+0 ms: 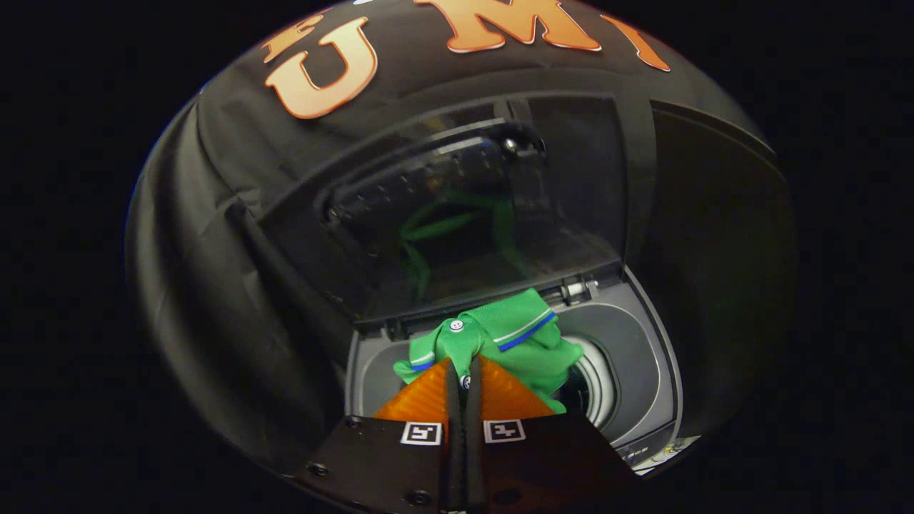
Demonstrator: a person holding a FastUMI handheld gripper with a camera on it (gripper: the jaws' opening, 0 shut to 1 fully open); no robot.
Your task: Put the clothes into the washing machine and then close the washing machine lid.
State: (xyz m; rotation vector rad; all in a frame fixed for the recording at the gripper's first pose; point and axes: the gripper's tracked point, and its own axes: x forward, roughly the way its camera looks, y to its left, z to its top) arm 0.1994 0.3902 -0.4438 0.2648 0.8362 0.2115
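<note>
A green polo shirt (pixel 510 335) with white and blue trim on the collar hangs from my gripper (pixel 464 368), whose fingers are shut on the cloth near its buttons. The shirt hangs above the open top of a grey washing machine (pixel 643 371). Part of the drum's round mouth (pixel 596 385) shows to the right of the shirt. The machine's dark glass lid (pixel 457 207) stands raised beyond the shirt and shows a faint green reflection of it.
The lid's hinge (pixel 578 290) sits at the back rim of the machine. The machine's control panel (pixel 653 451) lies at the near right rim. Black cloth of the booth wall (pixel 214 271) hangs close on the left and behind.
</note>
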